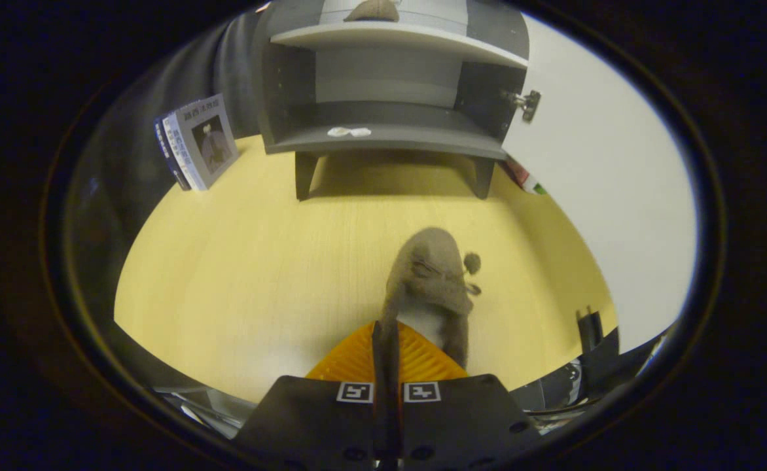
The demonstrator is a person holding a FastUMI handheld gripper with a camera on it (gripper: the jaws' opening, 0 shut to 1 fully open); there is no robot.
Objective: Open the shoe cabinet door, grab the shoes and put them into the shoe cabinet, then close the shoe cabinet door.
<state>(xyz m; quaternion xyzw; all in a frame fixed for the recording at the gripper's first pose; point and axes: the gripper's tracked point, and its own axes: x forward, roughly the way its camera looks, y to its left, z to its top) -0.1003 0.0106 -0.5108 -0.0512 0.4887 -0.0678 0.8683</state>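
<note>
On the yellow wooden table (239,275), right at the near end, the gripper (387,356) has its two orange ribbed fingers (351,360) drawn together on the heel edge of a brown fuzzy shoe (432,275). Both pads press on that rim, with just a thin dark gap between them where the material is pinched. And the shoe stretches away from the fingers, toe pointing toward the cabinet, a little pom-pom (472,263) sticking out on its right side, pale lining showing at the opening just beyond the pads.

Straight ahead, well apart from the shoe, stands the grey shoe cabinet (390,98) on short legs. Its white door (593,183) is swung wide open to the right, a metal hinge (524,103) visible at its edge. Now look at the shelves: up on the top one sits another brown shoe (374,10), and on the lower shelf lies a small white scrap (349,132) near the front edge.

Left of the cabinet, a stack of books (197,140) leans upright against the dark wall. Something red and green (524,178) pokes out low beside the cabinet's right leg; hard to tell what.
</note>
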